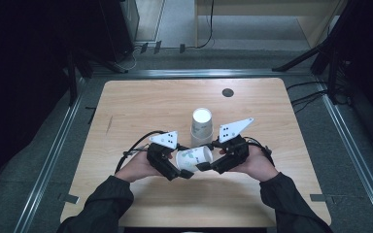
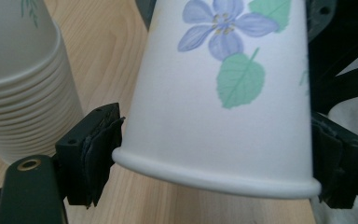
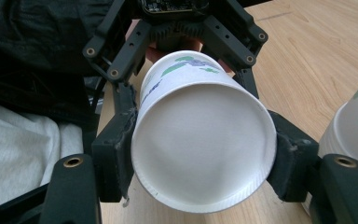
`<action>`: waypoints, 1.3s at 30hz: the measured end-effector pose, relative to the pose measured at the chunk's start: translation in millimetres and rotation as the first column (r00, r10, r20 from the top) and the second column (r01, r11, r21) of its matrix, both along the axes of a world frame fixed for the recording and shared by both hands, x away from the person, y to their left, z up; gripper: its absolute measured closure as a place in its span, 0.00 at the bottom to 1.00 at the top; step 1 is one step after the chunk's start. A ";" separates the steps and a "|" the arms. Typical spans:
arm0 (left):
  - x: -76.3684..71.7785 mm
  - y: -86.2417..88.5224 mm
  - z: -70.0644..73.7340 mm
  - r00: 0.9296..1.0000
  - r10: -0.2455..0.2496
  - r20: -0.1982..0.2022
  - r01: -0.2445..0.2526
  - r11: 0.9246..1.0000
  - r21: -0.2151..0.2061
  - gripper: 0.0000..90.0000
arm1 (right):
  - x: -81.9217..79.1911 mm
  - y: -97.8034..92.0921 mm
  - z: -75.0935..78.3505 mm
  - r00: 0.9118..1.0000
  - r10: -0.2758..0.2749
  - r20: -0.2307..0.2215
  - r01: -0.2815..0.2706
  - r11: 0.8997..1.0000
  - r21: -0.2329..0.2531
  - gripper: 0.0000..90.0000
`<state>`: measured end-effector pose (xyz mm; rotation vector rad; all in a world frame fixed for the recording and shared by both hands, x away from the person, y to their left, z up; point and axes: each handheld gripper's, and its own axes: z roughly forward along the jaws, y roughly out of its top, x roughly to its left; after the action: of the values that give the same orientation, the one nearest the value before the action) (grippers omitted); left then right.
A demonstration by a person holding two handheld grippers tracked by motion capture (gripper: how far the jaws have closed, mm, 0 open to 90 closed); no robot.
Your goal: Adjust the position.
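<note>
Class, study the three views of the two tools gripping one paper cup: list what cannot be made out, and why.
- Paper cup: its inside; right gripper view shows its base.
- Cup stack: count, too small in the high view, cut off by the left gripper view's edge.
- Left tool, right tool: pad contact, hidden by the cup.

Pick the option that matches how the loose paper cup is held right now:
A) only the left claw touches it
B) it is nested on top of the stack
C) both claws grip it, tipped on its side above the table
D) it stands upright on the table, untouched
C: the paper cup lies sideways, clamped between the left claw and the right claw, in front of the stack.
</note>
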<state>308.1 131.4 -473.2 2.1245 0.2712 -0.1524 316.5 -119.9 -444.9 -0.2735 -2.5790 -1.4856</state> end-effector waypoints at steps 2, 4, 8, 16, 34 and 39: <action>0.0 1.4 0.9 1.000 0.000 0.017 0.000 1.000 0.012 0.25 | 0.1 -0.2 -1.2 1.000 0.003 -0.003 -0.003 1.000 -0.003 0.39; -1.3 2.2 2.3 0.999 0.006 0.037 -0.007 1.000 0.022 0.26 | -0.4 0.4 -2.5 1.000 -0.001 -0.005 0.001 1.000 -0.012 0.39; -2.1 3.5 4.0 0.999 0.006 0.049 -0.007 1.000 0.023 0.29 | -1.3 0.9 -1.9 1.000 -0.005 0.007 0.005 1.000 -0.009 0.39; 2.0 11.0 10.4 1.000 0.019 0.008 -0.020 1.000 0.023 0.30 | -1.1 1.8 -3.9 1.000 -0.012 0.011 0.012 1.000 -0.025 0.30; 12.3 25.0 43.9 1.000 0.006 -0.002 -0.005 0.985 0.172 0.29 | -1.9 -4.4 -11.1 0.998 -0.053 0.032 0.055 0.995 -0.081 0.27; 14.1 21.1 45.1 1.000 -0.013 0.002 0.013 0.974 0.225 0.29 | -3.9 -4.0 -13.4 0.998 -0.056 0.037 0.060 0.993 -0.099 0.27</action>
<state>322.2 152.6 -428.1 2.3513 0.2837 -0.1312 312.5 -123.9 -458.3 -0.3415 -2.6992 -1.3924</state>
